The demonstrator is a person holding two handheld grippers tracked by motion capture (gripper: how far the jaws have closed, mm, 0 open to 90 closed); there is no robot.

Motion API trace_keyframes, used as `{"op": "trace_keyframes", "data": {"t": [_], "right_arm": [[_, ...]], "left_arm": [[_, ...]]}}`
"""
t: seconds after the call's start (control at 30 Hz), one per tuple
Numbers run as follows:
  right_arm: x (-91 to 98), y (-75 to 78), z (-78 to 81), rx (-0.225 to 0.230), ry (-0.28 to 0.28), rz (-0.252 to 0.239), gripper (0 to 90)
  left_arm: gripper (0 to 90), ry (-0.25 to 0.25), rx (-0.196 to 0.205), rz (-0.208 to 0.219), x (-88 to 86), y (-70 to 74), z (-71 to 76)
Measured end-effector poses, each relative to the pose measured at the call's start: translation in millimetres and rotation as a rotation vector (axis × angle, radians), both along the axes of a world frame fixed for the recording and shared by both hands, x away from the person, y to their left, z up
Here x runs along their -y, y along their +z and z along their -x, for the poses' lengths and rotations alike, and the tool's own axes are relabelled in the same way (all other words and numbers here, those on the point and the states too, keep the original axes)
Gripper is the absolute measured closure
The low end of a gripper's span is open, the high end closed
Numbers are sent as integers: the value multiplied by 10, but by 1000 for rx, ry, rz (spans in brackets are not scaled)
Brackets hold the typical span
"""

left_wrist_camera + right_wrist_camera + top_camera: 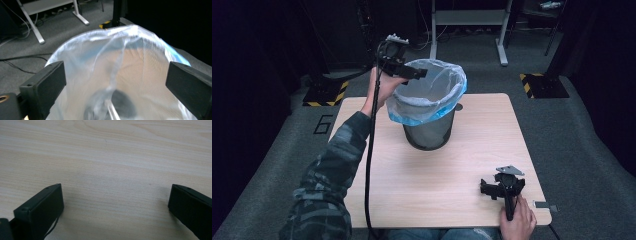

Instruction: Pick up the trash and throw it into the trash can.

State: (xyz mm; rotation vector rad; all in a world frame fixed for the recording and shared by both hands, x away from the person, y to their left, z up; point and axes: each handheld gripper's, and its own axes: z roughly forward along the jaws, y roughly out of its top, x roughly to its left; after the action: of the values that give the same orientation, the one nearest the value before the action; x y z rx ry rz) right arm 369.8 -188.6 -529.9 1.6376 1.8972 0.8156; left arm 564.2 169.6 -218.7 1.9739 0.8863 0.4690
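A black mesh waste bin (pixel 429 134) stands upright on the far middle of the wooden table (pixel 437 185). A pale blue plastic liner (pixel 434 85) is folded over its rim. My left gripper (pixel 412 75) hovers at the bin's left rim, open, with nothing between its jaws. In the left gripper view the gripper (pixel 115 68) looks down into the liner (pixel 130 65), its jaws wide apart. My right gripper (pixel 502 186) rests near the table's front right, open and empty. In the right gripper view the gripper (pixel 116 186) faces bare wood (pixel 112 157).
A white metal frame (pixel 467 19) stands on the grey floor beyond the table. Yellow-and-black striped base plates lie at the back left (pixel 324 92) and back right (pixel 542 82). A small grey tab (pixel 544 205) sticks out at the table's front right corner.
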Motion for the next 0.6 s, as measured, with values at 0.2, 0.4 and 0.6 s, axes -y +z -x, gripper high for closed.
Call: {"op": "trace_keyframes", "data": {"t": [0.2, 0.4, 0.6], "right_arm": [[2, 0, -1, 0, 4, 1, 0], [3, 0, -1, 0, 5, 1, 0], [5, -1, 0, -1, 7, 4, 0]], "left_arm": [[18, -8, 29, 5, -244, -43, 204], [21, -21, 42, -2, -469, -152, 394], [20, -8, 10, -16, -711, -433, 471]]}}
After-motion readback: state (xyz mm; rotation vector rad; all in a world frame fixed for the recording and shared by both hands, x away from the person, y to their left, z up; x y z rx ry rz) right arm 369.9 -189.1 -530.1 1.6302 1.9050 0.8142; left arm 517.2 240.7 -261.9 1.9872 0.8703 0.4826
